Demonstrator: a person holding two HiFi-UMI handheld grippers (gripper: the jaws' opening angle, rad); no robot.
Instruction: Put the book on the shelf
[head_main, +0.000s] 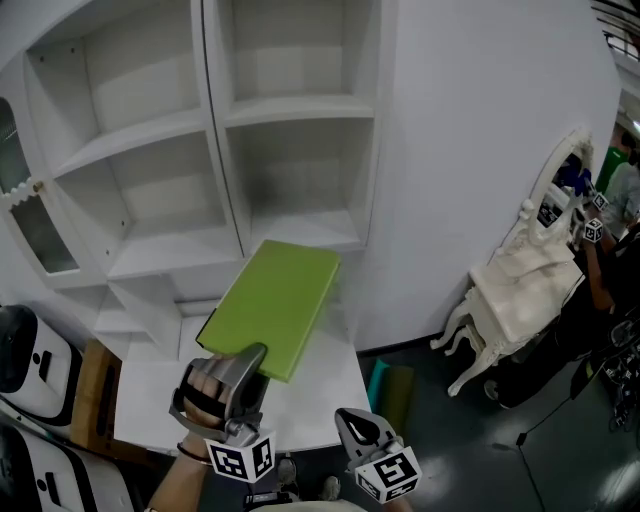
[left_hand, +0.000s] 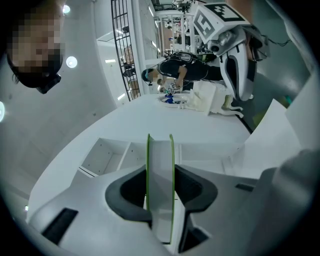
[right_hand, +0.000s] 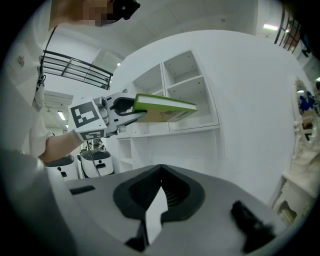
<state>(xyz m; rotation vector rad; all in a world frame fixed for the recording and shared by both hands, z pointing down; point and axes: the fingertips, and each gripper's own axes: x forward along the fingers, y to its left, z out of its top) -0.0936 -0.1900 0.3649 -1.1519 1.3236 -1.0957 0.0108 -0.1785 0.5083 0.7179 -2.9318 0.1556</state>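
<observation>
The left gripper (head_main: 243, 362) is clamped on the near edge of the green book (head_main: 275, 300), holding it flat ahead of itself, probably to slide it into the shelf (head_main: 290, 108), while the right gripper (head_main: 352, 420) (jaws together, empty) hangs beside it.

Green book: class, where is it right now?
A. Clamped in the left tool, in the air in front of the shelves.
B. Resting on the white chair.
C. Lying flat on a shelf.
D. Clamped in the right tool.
A: the left tool grips one edge of the green book, held up in front of the white shelf unit.
</observation>
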